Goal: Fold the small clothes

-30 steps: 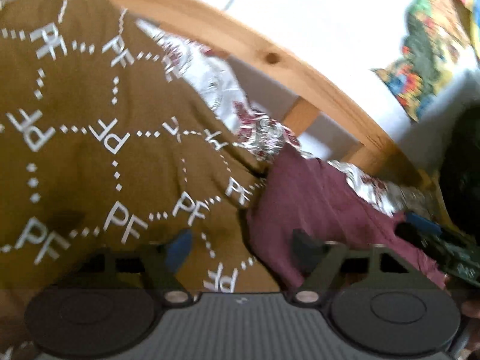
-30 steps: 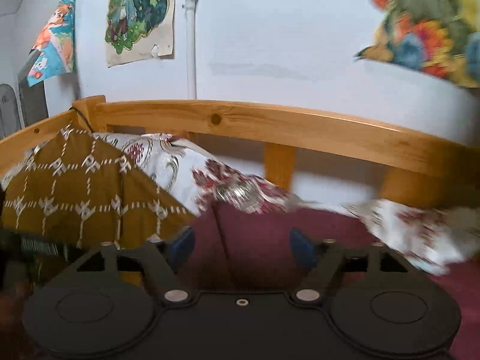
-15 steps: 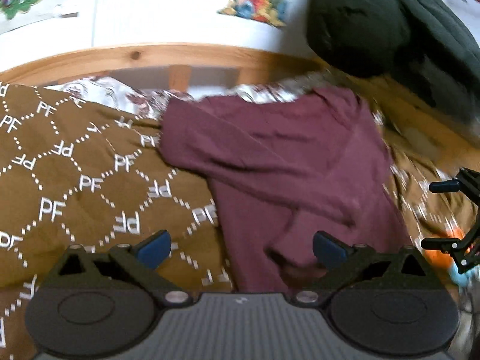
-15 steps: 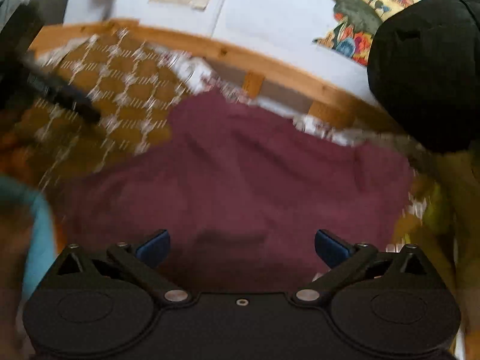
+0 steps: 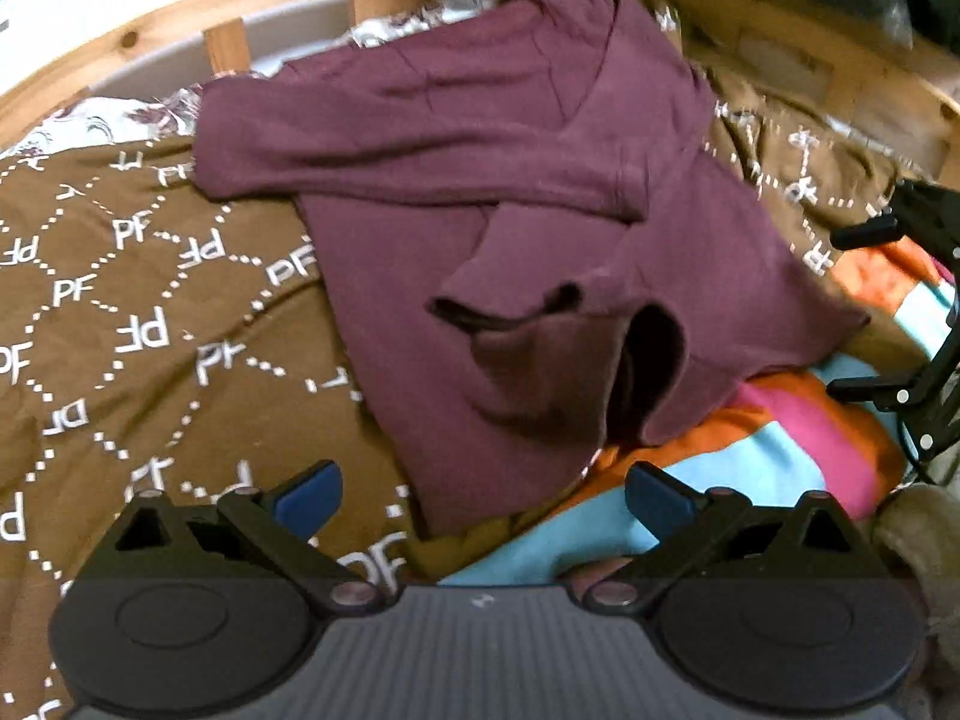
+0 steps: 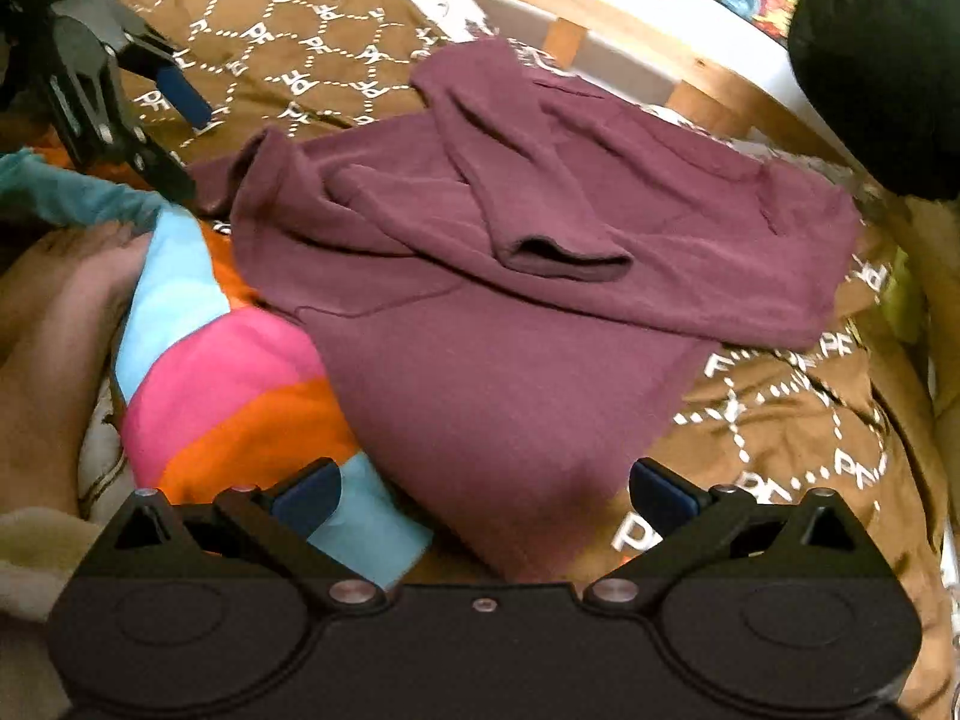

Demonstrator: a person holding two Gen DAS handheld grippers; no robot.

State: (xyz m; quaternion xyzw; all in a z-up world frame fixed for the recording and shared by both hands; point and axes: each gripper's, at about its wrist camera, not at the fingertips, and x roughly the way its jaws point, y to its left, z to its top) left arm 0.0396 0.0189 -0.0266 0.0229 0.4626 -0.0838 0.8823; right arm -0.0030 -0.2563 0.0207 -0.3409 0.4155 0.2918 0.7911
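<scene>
A maroon long-sleeved top [image 5: 540,192] lies spread on the brown bedspread [image 5: 120,312], both sleeves folded across its body. My left gripper [image 5: 483,495] hovers open over the top's near hem, with nothing between its blue pads. In the right wrist view the same top [image 6: 510,330] fills the middle. My right gripper [image 6: 483,495] stands open above its near edge, also empty. Each gripper shows in the other's view: the right gripper [image 5: 840,312] at the far right, the left gripper [image 6: 192,150] at the upper left.
A striped pink, orange and light-blue garment [image 6: 228,372] lies partly under the top's near side. The wooden bed frame [image 5: 228,48] and a patterned white pillow [image 5: 108,120] are behind. A dark cushion [image 6: 876,60] sits at the far right. A person's bare limb [image 6: 54,330] is at the left.
Both views swung from the headboard and wall down onto the whole top. Both grippers pulled back from the headboard end toward its near hem, and their jaws spread wider.
</scene>
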